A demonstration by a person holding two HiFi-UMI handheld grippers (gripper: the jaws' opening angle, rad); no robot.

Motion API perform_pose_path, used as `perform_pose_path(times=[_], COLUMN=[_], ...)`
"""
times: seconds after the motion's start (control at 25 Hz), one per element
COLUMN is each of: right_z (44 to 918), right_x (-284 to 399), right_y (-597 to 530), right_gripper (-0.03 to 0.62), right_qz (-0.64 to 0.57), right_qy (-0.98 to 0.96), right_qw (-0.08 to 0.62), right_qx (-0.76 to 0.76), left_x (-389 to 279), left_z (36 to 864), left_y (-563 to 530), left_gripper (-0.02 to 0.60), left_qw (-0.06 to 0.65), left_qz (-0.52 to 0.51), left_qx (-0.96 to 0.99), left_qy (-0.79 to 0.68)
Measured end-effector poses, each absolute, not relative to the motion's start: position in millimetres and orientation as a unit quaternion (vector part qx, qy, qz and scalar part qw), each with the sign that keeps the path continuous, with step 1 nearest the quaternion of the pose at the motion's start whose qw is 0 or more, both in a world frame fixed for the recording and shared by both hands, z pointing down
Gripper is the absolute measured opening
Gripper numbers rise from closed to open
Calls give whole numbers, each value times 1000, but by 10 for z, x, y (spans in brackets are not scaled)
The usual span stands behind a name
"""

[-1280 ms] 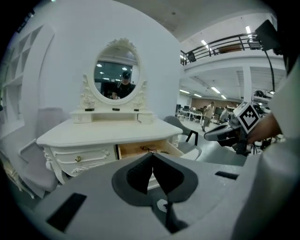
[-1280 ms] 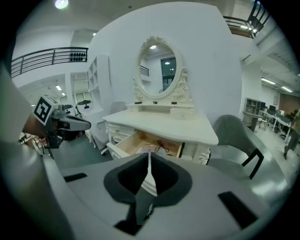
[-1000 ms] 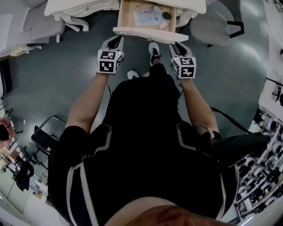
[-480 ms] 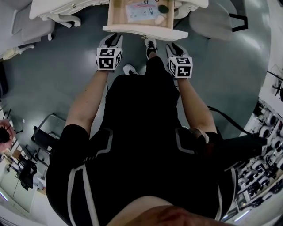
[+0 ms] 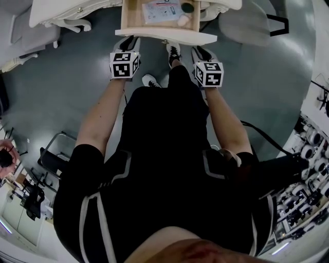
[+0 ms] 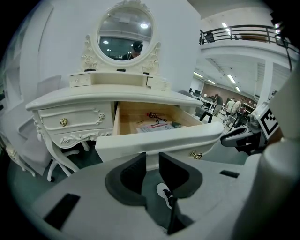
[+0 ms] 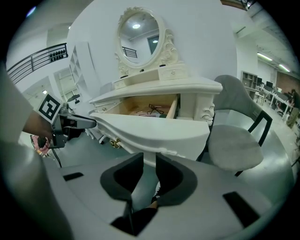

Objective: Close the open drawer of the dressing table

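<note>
Approaching the open cream wooden drawer (image 5: 164, 36), which juts nearward from the middle of the carved white worktop (image 5: 67, 10), looks like the step in hand: left claw (image 5: 128, 43) slightly parted and empty, right claw (image 5: 201, 52) closing on nothing, both just short of its front. Next, press both tips squarely there and push far, evenly

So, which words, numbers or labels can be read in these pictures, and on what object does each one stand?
No text can be read in any view.
Printed sheet in the open drawer: it carries print, but it is too small and blurred to read.
Marker cubes: only black-and-white square patterns, no letters or digits.
</note>
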State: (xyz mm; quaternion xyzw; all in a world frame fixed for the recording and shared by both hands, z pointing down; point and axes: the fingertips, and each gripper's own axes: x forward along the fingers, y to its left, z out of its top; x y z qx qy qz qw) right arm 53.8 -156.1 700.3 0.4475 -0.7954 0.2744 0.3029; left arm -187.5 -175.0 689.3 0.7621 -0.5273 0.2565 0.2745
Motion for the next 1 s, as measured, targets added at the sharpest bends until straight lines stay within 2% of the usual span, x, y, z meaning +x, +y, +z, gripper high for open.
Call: perform_pose_path(times=[1.0], right_z=[7098], right_x=[545], right_y=[-2432], right_gripper=[67], right_qz=[302], right_qy=[-790], right_qw=[315], right_qx=[431], left_x=[-1911], left_z=[6864], left_y=[-2634], left_gripper=[86], left_qw=[283], left_qz=[268], left_qx=[744], left_qy=[-543])
